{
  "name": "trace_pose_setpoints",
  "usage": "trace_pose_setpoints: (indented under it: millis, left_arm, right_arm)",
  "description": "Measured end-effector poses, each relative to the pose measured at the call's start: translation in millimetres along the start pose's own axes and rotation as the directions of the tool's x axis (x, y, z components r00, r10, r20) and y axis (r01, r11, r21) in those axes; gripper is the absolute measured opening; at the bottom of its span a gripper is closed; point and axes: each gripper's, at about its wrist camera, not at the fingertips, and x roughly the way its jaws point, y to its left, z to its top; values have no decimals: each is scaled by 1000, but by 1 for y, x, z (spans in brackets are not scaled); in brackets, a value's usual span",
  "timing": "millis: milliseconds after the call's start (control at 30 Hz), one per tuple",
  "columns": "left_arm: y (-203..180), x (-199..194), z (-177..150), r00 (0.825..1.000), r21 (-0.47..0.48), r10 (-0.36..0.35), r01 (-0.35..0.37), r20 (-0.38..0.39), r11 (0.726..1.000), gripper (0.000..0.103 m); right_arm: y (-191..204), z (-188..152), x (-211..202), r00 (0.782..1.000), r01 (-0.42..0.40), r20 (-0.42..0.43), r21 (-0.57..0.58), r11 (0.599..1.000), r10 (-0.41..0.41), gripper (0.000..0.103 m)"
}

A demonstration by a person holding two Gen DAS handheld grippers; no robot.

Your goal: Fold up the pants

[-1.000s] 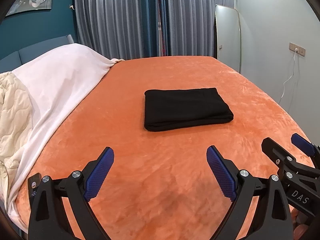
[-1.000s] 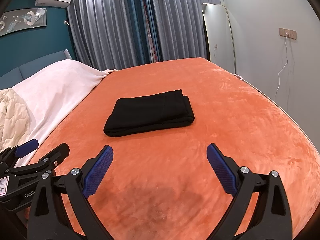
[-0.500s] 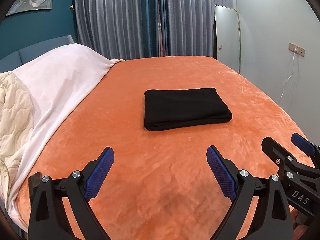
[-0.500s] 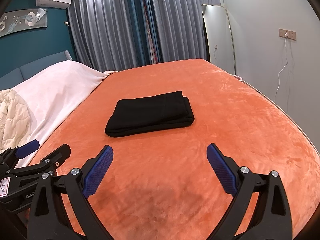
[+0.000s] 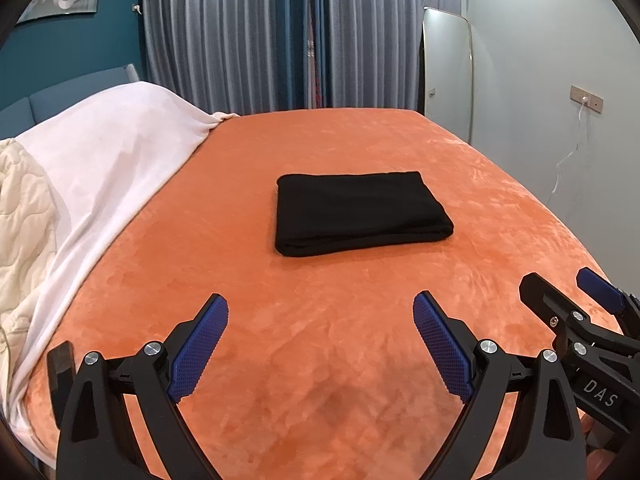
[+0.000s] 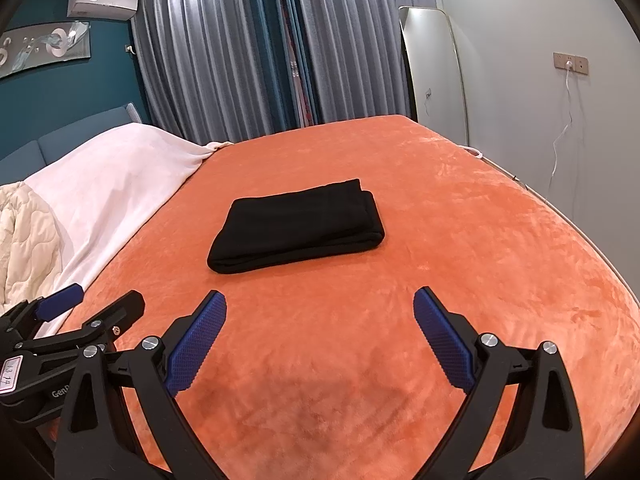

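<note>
The black pants (image 5: 360, 212) lie folded into a neat rectangle in the middle of the orange bedspread (image 5: 320, 360); they also show in the right wrist view (image 6: 298, 226). My left gripper (image 5: 320, 320) is open and empty, held above the bed well short of the pants. My right gripper (image 6: 320, 316) is open and empty too, beside the left one. Each gripper shows at the edge of the other's view: the right one (image 5: 568, 300) and the left one (image 6: 96, 304).
A white sheet (image 5: 112, 168) and a cream quilt (image 5: 20, 240) cover the left side of the bed. Grey curtains (image 5: 280, 32) hang behind it. A tall mirror (image 5: 446, 76) leans on the right wall, with a socket and cable (image 5: 586, 104).
Both grippers have drawn back slightly from the pants; the pants have not moved and both grippers stay open.
</note>
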Motion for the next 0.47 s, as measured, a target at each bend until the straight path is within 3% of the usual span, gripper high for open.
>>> trace_pose_setpoints:
  millis: [133,267,467]
  left_arm:
    - [-2,2,0,1000,6,18,-18,2,1000,92]
    - [-2,-1,-3,994,-4,108,-108,33,994,92]
    - [-4,-5,-8,998,8,60,-60,28,998,92]
  right_arm:
    - [-1,-1,-3,1000,3,3,7,1000,-3,93]
    - [-6,-2,-9,1000,8,12,13,1000,-8,93]
    - [-13,-5,-16,1000,16,12,22,1000,-16,94]
